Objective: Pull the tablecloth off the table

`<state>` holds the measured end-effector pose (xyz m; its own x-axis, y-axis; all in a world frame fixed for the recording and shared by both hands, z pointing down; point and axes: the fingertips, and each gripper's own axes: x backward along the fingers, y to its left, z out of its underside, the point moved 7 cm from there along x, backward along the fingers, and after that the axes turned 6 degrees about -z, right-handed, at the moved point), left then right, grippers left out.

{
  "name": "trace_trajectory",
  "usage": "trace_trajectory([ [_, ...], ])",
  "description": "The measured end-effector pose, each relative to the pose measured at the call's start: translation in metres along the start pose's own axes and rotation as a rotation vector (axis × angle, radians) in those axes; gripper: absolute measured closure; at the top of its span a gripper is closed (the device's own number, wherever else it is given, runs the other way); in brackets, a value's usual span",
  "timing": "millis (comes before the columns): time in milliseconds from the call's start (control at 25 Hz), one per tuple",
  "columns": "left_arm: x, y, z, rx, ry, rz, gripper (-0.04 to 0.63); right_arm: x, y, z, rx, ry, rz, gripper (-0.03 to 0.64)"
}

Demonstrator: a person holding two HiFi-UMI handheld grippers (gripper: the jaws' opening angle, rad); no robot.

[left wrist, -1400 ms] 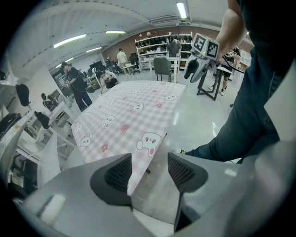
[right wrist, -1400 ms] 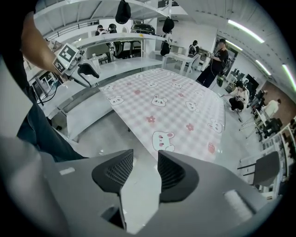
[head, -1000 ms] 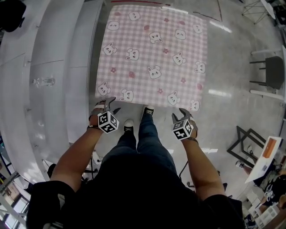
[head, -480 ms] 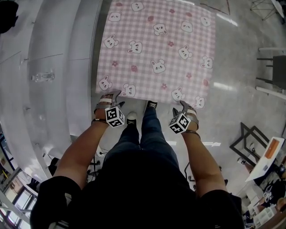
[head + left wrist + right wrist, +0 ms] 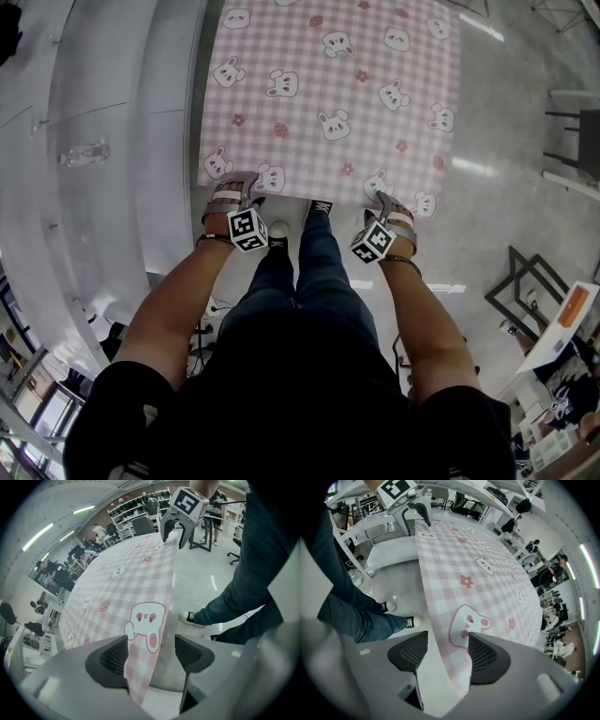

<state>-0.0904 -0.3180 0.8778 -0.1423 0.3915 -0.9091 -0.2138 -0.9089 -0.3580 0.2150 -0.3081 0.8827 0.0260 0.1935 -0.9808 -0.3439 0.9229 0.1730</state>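
Fingers (image 5: 112, 656) of the left gripper (image 5: 151, 652) are held wide, with the near hem of the tablecloth (image 5: 328, 94) hanging between them, not yet pinched. The right gripper's (image 5: 446, 654) jaws have just been opening and are set astride the same hem, likely readied for a two-handed pull. The thin, soft pink gingham, printed with cartoon animals, is spread flat over the hidden table.

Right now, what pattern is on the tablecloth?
A pink-and-white gingham tablecloth with cartoon bunnies and flowers; clearest in head view.
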Motion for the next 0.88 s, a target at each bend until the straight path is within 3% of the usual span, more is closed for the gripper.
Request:
trace_trajectory([
  [400,-0.018,0.007,-0.004,-0.008,0.008,-0.001,0.359,-0.01,-0.002,-0.008,0.037,-0.012,0.039,0.39],
  [600,-0.006,0.005,-0.01,-0.003,-0.004,0.021,0.484,0.002,-0.002,-0.005,0.059,-0.037,0.061,0.486],
  [880,0.001,0.02,-0.014,0.019,-0.012,0.037,0.58,0.009,-0.01,-0.008,0.052,-0.031,0.093,0.581],
])
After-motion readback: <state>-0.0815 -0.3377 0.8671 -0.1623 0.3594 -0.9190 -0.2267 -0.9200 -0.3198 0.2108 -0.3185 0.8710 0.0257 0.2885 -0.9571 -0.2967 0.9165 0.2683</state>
